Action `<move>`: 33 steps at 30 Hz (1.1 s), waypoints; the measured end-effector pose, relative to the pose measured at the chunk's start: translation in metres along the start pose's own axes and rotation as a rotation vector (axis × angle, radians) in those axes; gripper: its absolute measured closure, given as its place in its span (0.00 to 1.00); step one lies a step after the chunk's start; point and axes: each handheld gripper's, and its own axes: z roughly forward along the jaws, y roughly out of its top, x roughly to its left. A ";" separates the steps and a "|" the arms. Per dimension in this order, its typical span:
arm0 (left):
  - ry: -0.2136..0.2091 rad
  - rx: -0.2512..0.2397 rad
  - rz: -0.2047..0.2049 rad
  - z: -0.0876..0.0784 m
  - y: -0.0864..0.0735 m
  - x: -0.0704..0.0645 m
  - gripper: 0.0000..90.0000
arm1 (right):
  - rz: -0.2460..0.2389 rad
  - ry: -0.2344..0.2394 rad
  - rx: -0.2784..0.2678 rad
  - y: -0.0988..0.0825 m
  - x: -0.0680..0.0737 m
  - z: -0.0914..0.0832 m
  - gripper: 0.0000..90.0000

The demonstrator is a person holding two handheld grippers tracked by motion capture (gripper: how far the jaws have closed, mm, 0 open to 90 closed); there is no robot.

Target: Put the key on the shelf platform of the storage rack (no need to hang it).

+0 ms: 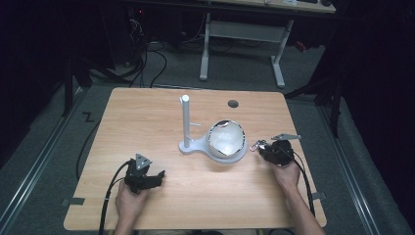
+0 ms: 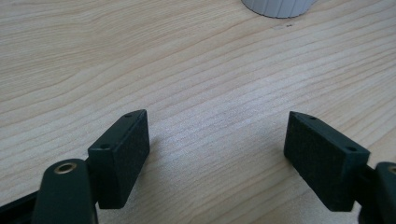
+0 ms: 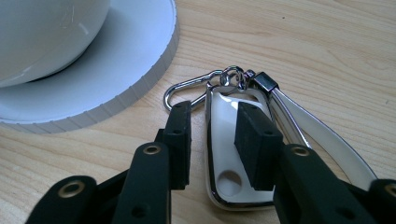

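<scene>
Glossy chrome-edged key fob (image 3: 233, 154), matt wood table (image 3: 327, 42)

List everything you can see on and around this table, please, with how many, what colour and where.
Table: one, light wood, centre.
Stand: one, white upright post with round base, mid-table.
Bowl: one, white, on the stand's round base.
Key fob: one, white with chrome rim, lying right of the bowl, with carabiner and strap attached.
Desk frame: one, white legs, behind the table.
Left gripper: black, jaws wide apart over bare wood, near left.
Right gripper: black, jaws straddling the key fob.
Hands: two, bottom edge.
</scene>
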 end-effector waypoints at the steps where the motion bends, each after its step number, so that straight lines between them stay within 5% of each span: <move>1: 0.000 0.000 0.000 0.000 0.000 0.000 0.25 | -0.003 0.000 0.002 0.000 0.000 0.001 0.77; 10: -0.001 0.000 0.000 0.000 0.000 0.000 0.25 | -0.035 0.004 0.017 -0.001 0.003 0.002 0.89; 16: -0.001 0.000 -0.001 0.000 0.000 0.000 0.25 | -0.114 -0.026 0.038 -0.001 0.016 0.006 0.98; 20: -0.002 -0.001 -0.001 0.000 0.000 0.000 0.25 | -0.063 -0.007 0.032 -0.002 0.012 0.005 0.99; 33: -0.003 -0.003 -0.002 0.000 0.000 0.000 0.25 | -0.092 -0.044 -0.002 0.001 0.013 -0.009 1.00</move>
